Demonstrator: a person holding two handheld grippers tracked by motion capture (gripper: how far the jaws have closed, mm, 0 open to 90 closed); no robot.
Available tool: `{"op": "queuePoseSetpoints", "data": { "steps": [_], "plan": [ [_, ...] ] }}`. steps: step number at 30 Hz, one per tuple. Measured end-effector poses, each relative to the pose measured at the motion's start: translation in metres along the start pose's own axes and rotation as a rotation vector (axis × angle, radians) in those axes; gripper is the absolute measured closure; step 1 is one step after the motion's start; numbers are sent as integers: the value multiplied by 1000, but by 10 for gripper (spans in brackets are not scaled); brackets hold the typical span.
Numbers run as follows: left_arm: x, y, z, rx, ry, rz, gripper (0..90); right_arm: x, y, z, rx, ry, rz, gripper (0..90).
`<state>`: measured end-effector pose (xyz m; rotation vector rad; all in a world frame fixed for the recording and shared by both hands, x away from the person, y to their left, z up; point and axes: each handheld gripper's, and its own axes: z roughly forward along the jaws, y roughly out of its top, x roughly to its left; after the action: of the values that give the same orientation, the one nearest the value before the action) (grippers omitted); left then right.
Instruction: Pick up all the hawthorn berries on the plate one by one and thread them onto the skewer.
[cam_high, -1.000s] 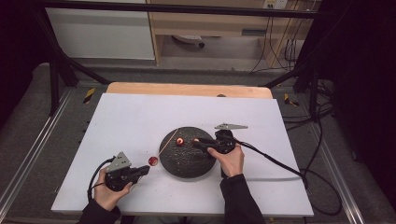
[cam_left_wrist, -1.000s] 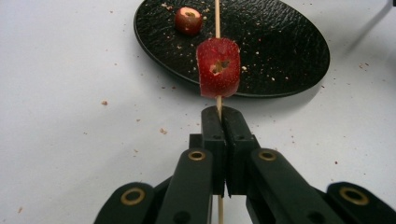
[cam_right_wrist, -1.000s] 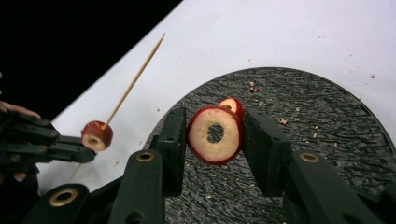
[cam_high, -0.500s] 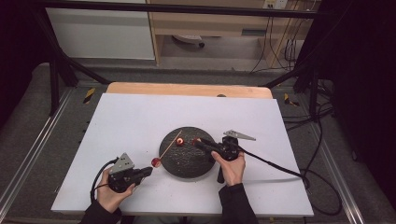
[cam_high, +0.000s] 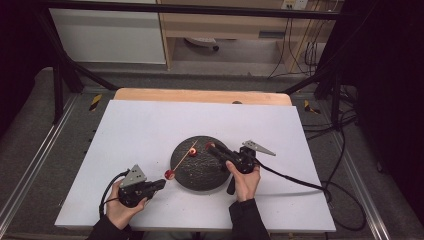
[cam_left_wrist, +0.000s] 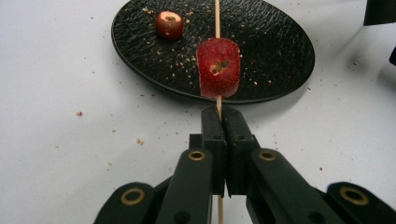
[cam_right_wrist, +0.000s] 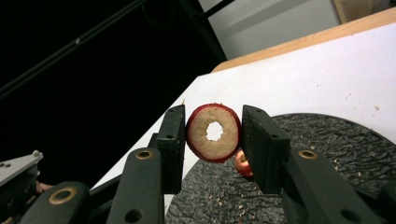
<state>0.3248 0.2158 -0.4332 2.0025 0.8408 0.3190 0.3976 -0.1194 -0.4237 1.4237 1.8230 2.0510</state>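
Two sets of tongs share the work. At lower left of the high view, the left tongs (cam_left_wrist: 219, 122) are clamped together on a thin wooden skewer (cam_left_wrist: 217, 18) carrying one red cored fruit slice (cam_left_wrist: 218, 68). At centre frame, the right tongs (cam_right_wrist: 212, 137) pinch a red-skinned, pale-fleshed fruit ring (cam_right_wrist: 214, 132) by its rind, above the round black textured plate (cam_high: 200, 172) on the white worktop (cam_high: 150, 130). I judge the ring light, soft and crumbly: grip the rim gently, keeping the hole free. The skewer seems stiff yet snappable.

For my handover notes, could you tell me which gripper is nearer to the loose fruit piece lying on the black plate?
Right. The right gripper hangs just beside the loose fruit piece above the black plate; the left gripper sits off the plate's edge.
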Motion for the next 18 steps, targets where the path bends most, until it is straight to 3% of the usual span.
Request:
{"op": "queuePoseSetpoints", "data": {
  "steps": [12, 18],
  "plan": [
    [-7, 4, 4, -23, 7, 15, 884, 2, 7, -2, -113, -8, 9, 616],
    [-12, 6, 8, -33, 5, -5, 884, 2, 13, -1, -182, 0, 19, 617]
  ]
}}
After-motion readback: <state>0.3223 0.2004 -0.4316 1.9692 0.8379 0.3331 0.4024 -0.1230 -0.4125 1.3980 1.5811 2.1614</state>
